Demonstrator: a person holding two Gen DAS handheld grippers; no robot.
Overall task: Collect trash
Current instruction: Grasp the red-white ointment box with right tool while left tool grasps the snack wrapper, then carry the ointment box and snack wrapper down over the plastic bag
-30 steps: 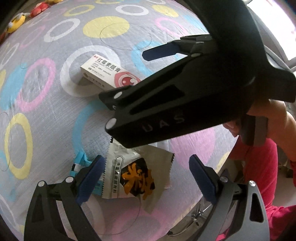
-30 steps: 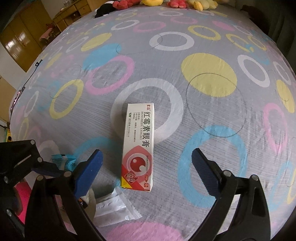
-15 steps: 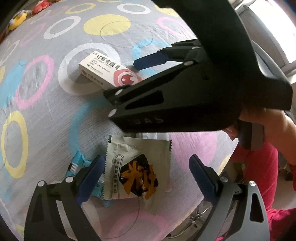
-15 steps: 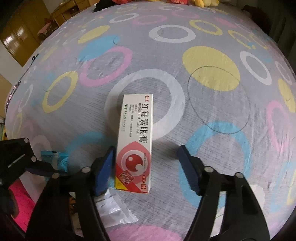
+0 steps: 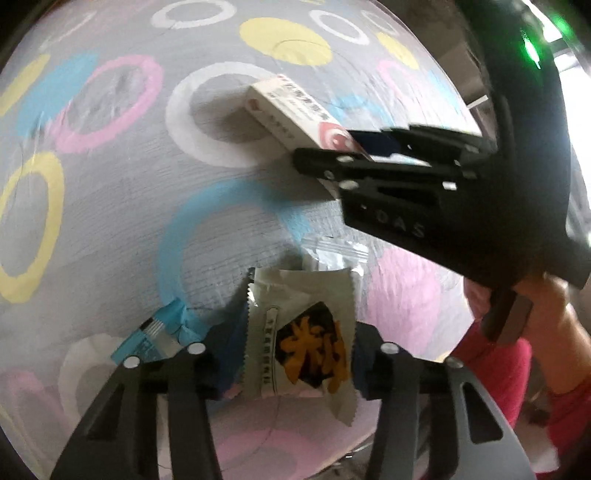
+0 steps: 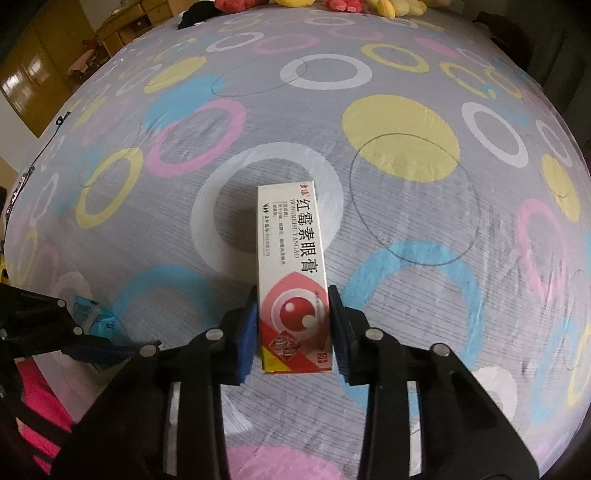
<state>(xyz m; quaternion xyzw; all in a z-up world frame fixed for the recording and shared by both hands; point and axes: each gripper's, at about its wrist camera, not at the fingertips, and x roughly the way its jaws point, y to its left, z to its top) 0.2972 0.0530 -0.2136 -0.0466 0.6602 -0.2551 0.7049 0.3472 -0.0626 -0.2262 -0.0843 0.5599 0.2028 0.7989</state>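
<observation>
Two grippers are closed on trash at once, as far as I can read from my feeds. My right gripper [image 6: 292,325] has its blue pads pressed against both long sides of the ointment box [image 6: 290,266], clamping it near the end with the red eye logo. The box points away from me along the fingers, and its far end casts a shadow on the bedsheet [image 6: 406,92], so it looks tipped up there, though I can't be sure it is fully clear of the fabric.

On the left wrist view, my left gripper [image 5: 295,354] is narrowed onto the snack wrapper [image 5: 299,343], a pale packet with a black and orange print, one pad at each side edge. That picture is blurred, so I take the grip as likely firm rather than certain. Just behind the wrapper lies a clear plastic wrapper [image 5: 334,254], partly tucked under it. A light blue wrapper [image 5: 162,336] lies on the sheet just beside the left finger; I cannot tell if it touches the pad.

The same view shows the right gripper [image 5: 354,155] from the side, holding the box [image 5: 291,110] above a white ring in the pattern. Plush toys [image 6: 369,4] sit at the far edge of the bed.
</observation>
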